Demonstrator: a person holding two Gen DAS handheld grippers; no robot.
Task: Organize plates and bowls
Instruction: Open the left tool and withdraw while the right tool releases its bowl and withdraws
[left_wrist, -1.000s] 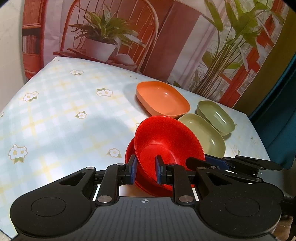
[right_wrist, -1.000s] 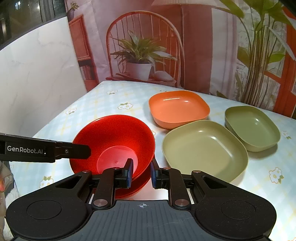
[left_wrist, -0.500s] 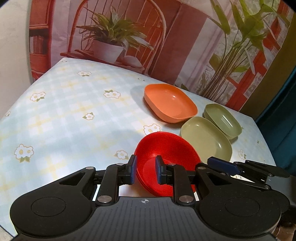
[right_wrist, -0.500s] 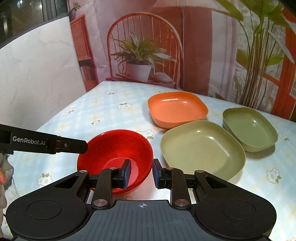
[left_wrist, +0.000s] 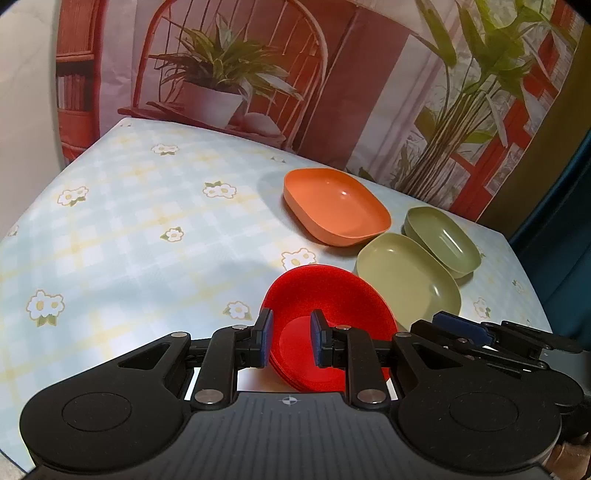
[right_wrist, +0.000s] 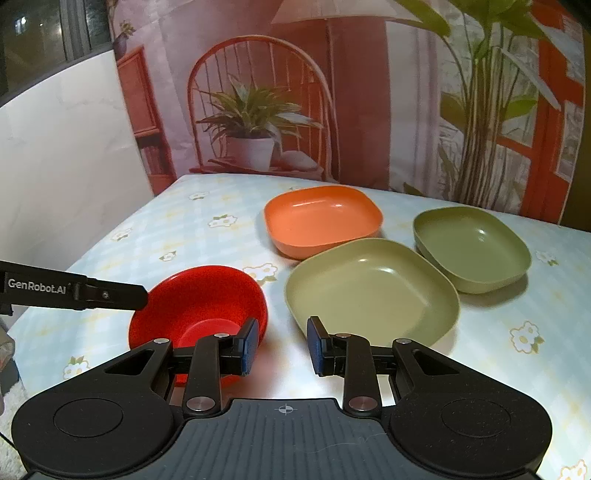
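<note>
A red bowl sits nested on another red one on the flowered tablecloth, close in front of both grippers. My left gripper is shut on its near rim; in the right wrist view its tip meets the bowl's left edge. My right gripper is opening, with only table between its pads and the bowl's right rim just beside its left finger. An orange dish, a light green dish and a dark green dish lie beyond.
The right gripper shows at the lower right of the left wrist view. Behind the table hangs a printed backdrop of a chair and plants. A white wall is on the left. The table's left half holds no dishes.
The red bowl came down from a tilted, lifted pose and now rests nested on the red one below. The right gripper's jaws spread off its rim; the left one stays shut on it.
</note>
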